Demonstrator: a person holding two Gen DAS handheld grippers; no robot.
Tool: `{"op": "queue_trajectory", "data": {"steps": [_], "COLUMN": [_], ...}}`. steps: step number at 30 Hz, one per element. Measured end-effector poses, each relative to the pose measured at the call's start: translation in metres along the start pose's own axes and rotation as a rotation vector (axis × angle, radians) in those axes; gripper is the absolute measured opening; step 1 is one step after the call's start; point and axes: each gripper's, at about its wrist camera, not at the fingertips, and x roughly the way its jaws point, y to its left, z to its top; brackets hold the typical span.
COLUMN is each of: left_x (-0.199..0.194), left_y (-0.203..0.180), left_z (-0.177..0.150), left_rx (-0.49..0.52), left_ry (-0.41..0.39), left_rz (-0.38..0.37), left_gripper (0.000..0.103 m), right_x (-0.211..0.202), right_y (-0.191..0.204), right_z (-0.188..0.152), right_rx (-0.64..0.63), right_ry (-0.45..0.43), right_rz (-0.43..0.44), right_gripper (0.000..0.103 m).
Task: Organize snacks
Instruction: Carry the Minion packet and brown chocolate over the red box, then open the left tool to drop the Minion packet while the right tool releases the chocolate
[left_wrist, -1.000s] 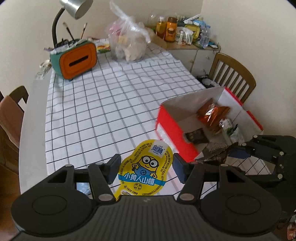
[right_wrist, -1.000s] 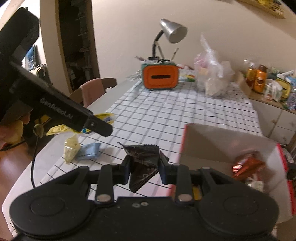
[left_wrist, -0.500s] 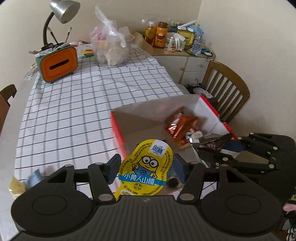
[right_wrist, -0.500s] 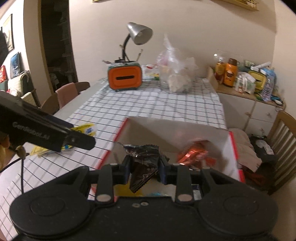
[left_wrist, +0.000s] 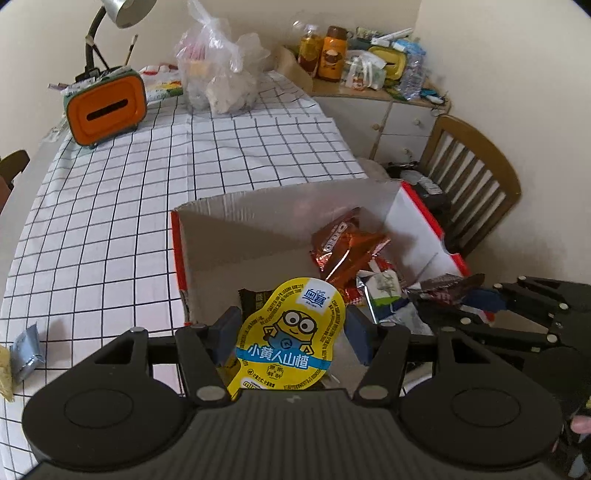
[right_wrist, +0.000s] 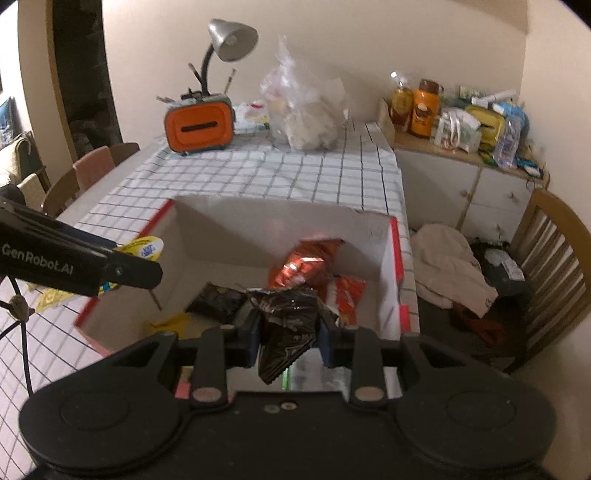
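The left gripper clamps a yellow packet reading "小黄人山楂", its lower edge hidden. Right gripper, bottom centre, pinches a crumpled dark wrapper, print unreadable. "GenRobot.AI" shows at left.

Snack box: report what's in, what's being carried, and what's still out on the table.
Done: the red cardboard box already holds an orange-brown foil packet, a dark packet and others. In hand: the left claw grips a yellow Minion hawthorn snack, and the right claw grips a dark crinkled wrapper, both over the box. Left: a silver-blue packet on the checked tablecloth.
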Motion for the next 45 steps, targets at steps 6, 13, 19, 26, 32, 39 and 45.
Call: {"op": "queue_trajectory", "data": {"steps": [6, 13, 19, 26, 32, 39, 45], "left_x": [0.031, 0.058, 0.072, 0.08, 0.078, 0.067, 0.049], "left_y": [-0.006, -0.014, -0.023, -0.032, -0.031, -0.03, -0.027], "left_z": [0.004, 0.006, 0.008, 0.008, 0.009, 0.007, 0.004], "left_rx": [-0.012, 0.035, 0.08, 0.133, 0.133, 0.127, 0.112], "left_ry": [0.036, 0.064, 0.11, 0.164, 0.166, 0.135, 0.101], "left_rz": [0.032, 0.091, 0.153, 0.2, 0.191, 0.156, 0.116], "left_gripper": [0.06, 0.06, 0.06, 0.061, 0.061, 0.062, 0.063], "right_x": [0.026, 0.045, 0.055, 0.054, 0.051, 0.042, 0.028], "right_y": [-0.009, -0.007, -0.005, -0.007, -0.01, -0.008, -0.006], "right_z": [-0.004, -0.005, -0.006, -0.004, -0.004, -0.003, -0.001], "right_rx": [-0.004, -0.03, -0.043, -0.024, 0.003, 0.013, 0.023], "right_ry": [0.05, 0.088, 0.114, 0.122, 0.129, 0.126, 0.11], "right_rz": [-0.01, 0.007, 0.013, 0.025, 0.04, 0.054, 0.065], "right_gripper": [0.03, 0.03, 0.03, 0.03, 0.031, 0.031, 0.032]}}
